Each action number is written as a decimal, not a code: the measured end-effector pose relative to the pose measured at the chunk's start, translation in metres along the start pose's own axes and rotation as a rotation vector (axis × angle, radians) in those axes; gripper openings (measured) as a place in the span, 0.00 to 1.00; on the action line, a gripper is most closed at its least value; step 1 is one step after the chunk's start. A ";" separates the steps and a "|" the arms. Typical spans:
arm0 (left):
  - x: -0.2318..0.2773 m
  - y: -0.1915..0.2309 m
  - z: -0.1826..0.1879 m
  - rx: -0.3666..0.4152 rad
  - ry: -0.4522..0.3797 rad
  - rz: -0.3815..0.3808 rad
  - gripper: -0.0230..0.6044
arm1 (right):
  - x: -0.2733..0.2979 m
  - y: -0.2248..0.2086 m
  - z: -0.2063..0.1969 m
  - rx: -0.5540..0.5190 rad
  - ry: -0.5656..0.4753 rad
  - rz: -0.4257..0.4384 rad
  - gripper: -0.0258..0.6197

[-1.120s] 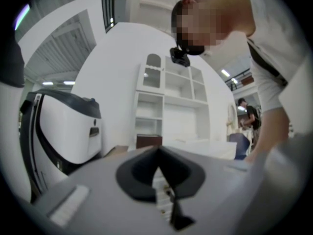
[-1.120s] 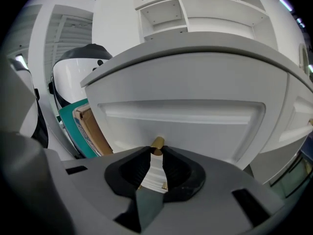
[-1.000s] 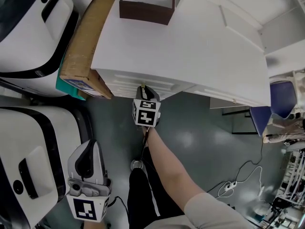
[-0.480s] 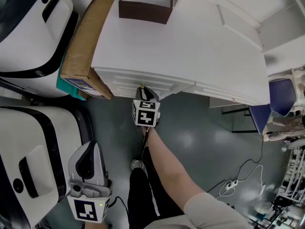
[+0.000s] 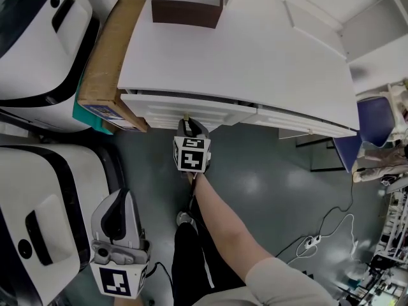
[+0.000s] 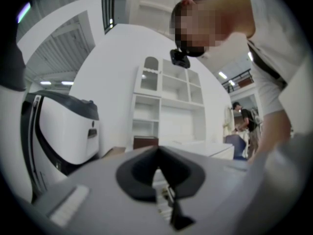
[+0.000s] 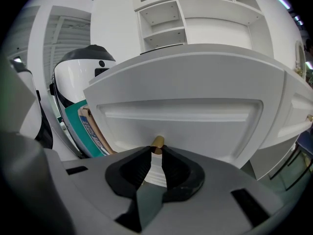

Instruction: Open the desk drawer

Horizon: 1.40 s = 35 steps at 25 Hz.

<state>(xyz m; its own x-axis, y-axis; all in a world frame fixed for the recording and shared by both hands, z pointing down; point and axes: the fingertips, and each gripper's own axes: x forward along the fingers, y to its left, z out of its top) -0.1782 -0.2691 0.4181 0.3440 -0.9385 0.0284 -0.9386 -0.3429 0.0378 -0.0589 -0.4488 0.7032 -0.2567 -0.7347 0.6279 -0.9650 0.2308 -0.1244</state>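
Observation:
The white desk (image 5: 255, 56) has a drawer (image 5: 191, 109) at its front left, with a small brass knob (image 7: 157, 141) low on its panel (image 7: 181, 124). My right gripper (image 5: 187, 121) points at that panel from below and is shut on the knob (image 5: 185, 115), its black pads (image 7: 172, 166) pressing on both sides of it. A thin dark gap shows between the desk top and the drawer front. My left gripper (image 5: 121, 196) hangs low at the left, away from the desk, its jaws together with nothing in them (image 6: 157, 151).
A brown open box (image 5: 187, 5) stands at the desk's back left. A long cardboard box (image 5: 111, 56) leans against the desk's left side. Big white machines (image 5: 38, 37) (image 5: 35, 215) crowd the left. A blue chair (image 5: 373, 123) and floor cables (image 5: 319, 234) lie to the right.
The drawer front has come a little out from under the desk top, with the right gripper still on the knob. The left gripper has stayed put.

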 end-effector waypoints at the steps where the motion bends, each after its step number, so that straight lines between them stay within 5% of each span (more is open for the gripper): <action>1: 0.000 -0.001 0.000 -0.001 0.001 -0.001 0.05 | -0.001 0.000 -0.001 -0.001 0.000 0.000 0.15; 35: -0.039 -0.025 0.017 0.010 -0.040 -0.033 0.05 | -0.068 0.027 -0.058 0.022 0.001 0.012 0.15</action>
<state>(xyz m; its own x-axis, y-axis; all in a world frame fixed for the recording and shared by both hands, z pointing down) -0.1684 -0.2246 0.3991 0.3740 -0.9274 -0.0124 -0.9269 -0.3742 0.0281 -0.0645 -0.3557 0.7021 -0.2686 -0.7314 0.6269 -0.9627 0.2256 -0.1494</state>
